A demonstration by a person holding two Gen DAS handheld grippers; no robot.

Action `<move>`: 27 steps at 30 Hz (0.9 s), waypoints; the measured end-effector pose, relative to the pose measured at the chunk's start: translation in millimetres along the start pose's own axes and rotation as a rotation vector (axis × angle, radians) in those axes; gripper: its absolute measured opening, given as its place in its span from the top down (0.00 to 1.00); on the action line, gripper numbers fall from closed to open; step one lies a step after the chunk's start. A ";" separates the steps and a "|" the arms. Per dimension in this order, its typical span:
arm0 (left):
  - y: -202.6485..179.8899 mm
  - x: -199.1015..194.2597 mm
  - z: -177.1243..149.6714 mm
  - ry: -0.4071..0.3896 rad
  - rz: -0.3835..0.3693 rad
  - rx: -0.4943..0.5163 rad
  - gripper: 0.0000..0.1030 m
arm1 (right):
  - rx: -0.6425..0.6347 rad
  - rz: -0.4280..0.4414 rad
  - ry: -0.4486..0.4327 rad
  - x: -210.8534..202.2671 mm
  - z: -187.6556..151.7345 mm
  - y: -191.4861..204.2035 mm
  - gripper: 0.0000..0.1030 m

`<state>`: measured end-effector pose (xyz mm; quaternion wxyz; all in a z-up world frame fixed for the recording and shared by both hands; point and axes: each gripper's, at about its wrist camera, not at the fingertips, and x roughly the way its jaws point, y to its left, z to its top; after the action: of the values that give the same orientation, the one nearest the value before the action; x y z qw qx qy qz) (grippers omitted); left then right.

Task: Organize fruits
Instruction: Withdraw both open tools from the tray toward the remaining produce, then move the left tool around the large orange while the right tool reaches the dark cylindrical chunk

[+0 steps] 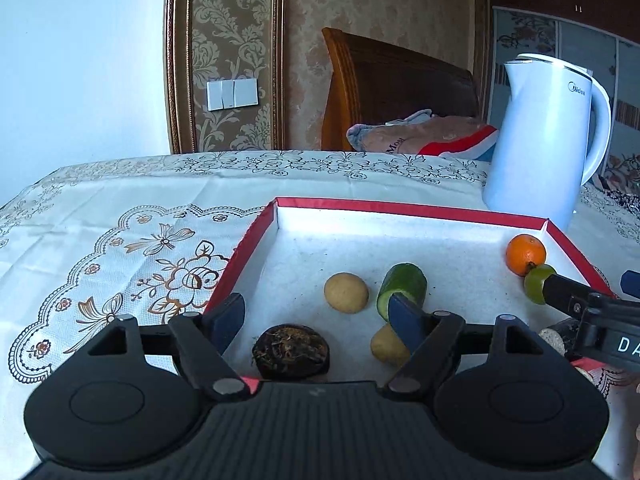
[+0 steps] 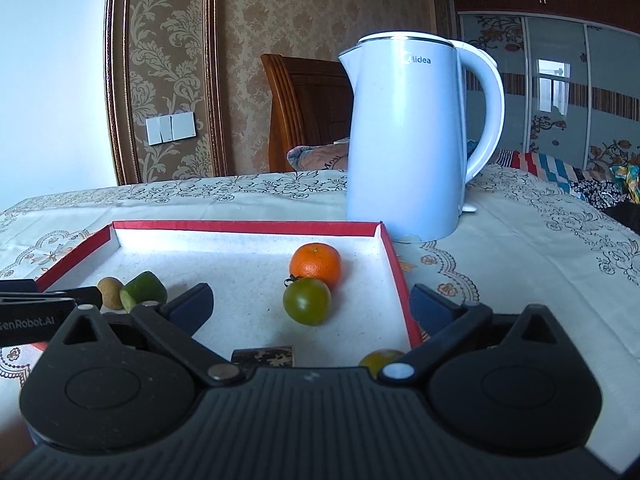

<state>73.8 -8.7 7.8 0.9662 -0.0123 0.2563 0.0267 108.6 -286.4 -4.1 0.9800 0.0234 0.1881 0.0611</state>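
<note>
Tabletop (image 2: 520, 248) under floral lace cloth; damask-papered room, wooden headboard (image 1: 392, 88) behind. Red-rimmed tray (image 2: 248, 225): orange (image 2: 316, 265) at 1 o'clock, green tomato (image 2: 307, 301) touching. Kettle (image 2: 404, 140) beyond. Left claw (image 1: 320, 316), right claw (image 2: 312, 304): spread, empty.

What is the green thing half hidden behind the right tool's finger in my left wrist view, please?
Observer: It is a whole green tomato with its stem on, lying in front of the orange.
Operator: Thank you. Is the right tool gripping it?
Observer: No. The right tool stands wide open, and neither pad touches the green tomato.
</note>
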 end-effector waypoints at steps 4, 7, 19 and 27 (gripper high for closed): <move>0.2 -2.5 -1.3 0.001 -0.001 0.003 0.23 | 0.013 0.004 0.004 -2.6 -1.2 -2.4 0.00; 1.6 -5.2 -3.3 0.008 -0.007 -0.002 0.23 | 0.022 0.007 0.002 -5.7 -2.0 -4.0 0.00; 8.2 -30.2 -17.1 -0.003 -0.034 -0.004 0.23 | 0.086 0.066 -0.007 -35.3 -12.5 -16.9 0.00; 12.9 -42.3 -21.7 -0.001 -0.072 -0.020 0.23 | 0.109 0.073 -0.009 -43.0 -15.3 -22.4 0.00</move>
<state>25.6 1.4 9.8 0.9664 -0.0312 0.2550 -0.0053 65.8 -313.8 -4.1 0.9752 0.0837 0.1858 0.0865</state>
